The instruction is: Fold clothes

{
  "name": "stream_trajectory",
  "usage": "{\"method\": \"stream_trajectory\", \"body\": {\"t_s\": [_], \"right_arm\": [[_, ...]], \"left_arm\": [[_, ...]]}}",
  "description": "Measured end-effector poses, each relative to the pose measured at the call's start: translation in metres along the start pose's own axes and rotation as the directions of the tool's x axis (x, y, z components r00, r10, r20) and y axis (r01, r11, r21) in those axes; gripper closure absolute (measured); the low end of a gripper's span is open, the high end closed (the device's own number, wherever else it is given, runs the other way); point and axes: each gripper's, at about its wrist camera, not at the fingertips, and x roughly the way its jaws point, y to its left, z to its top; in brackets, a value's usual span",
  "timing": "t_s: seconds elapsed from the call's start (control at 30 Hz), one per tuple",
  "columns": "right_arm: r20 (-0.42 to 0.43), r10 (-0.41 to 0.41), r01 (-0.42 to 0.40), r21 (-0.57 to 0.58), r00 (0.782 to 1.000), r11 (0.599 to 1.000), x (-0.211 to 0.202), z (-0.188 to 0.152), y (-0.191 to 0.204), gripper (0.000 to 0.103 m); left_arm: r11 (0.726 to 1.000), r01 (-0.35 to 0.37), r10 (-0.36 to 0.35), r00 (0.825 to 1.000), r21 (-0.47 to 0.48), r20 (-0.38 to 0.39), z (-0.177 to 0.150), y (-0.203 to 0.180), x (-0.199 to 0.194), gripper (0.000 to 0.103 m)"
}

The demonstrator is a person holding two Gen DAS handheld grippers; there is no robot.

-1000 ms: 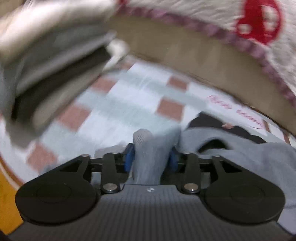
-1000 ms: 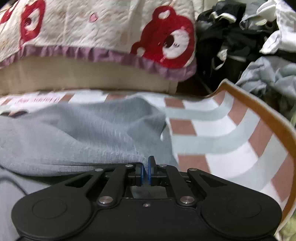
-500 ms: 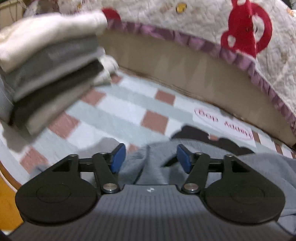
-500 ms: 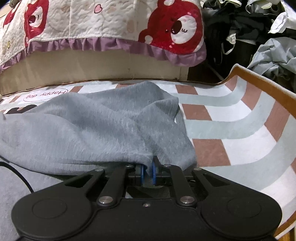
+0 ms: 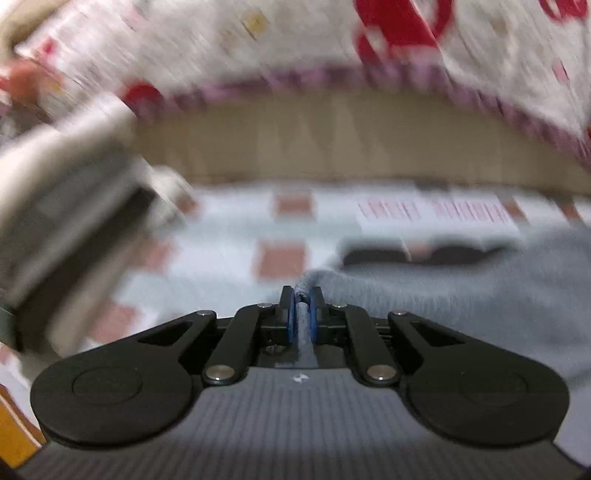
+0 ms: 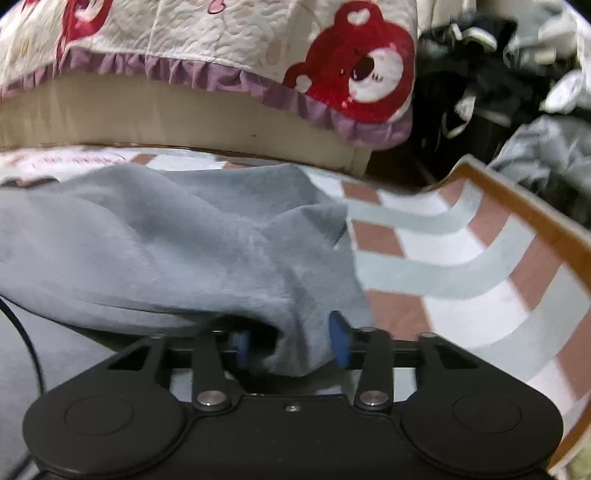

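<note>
Checked in pale green and rust, the floor mat (image 6: 461, 258) runs up to a bed draped with a red-bear quilt (image 6: 229, 33). At far left a stack of folded clothes (image 5: 70, 221) sits blurred, while a grey garment (image 6: 166, 240) lies rumpled across the mat's middle. The left gripper (image 5: 302, 321) has its jaws pressed nearly together, pinching a thin edge of that garment. The right gripper (image 6: 291, 341) stands spread wide, with a corner of cloth bunched loosely between its pads (image 6: 338, 332). Judging by this, a fold is in hand; next the right needs a firm hold on that corner. Unsorted laundry (image 6: 517, 92) is heaped at far right.
</note>
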Motion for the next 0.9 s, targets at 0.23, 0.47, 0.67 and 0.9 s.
{"method": "stream_trajectory", "body": {"t_s": [0.23, 0.47, 0.67, 0.9], "right_arm": [[0.038, 0.024, -0.023, -0.007, 0.999, 1.000, 0.005, -0.003, 0.004, 0.048], [0.143, 0.006, -0.011, 0.035, 0.990, 0.999, 0.003, -0.003, 0.009, 0.100], [0.276, -0.038, 0.037, 0.008, 0.960, 0.999, -0.042, 0.041, 0.012, 0.100], [0.243, -0.063, 0.047, 0.072, 0.968, 0.996, -0.047, 0.047, 0.001, 0.100]], "left_arm": [[0.973, -0.212, 0.224, 0.960, -0.087, 0.167, 0.019, 0.028, -0.019, 0.103], [0.989, -0.080, 0.094, 0.990, -0.123, 0.108, 0.013, 0.043, -0.017, 0.102], [0.928, 0.088, -0.116, 0.991, -0.362, -0.058, -0.006, 0.045, -0.002, 0.050], [0.993, -0.035, 0.018, 0.988, -0.111, -0.156, -0.021, -0.008, 0.013, 0.036]]}}
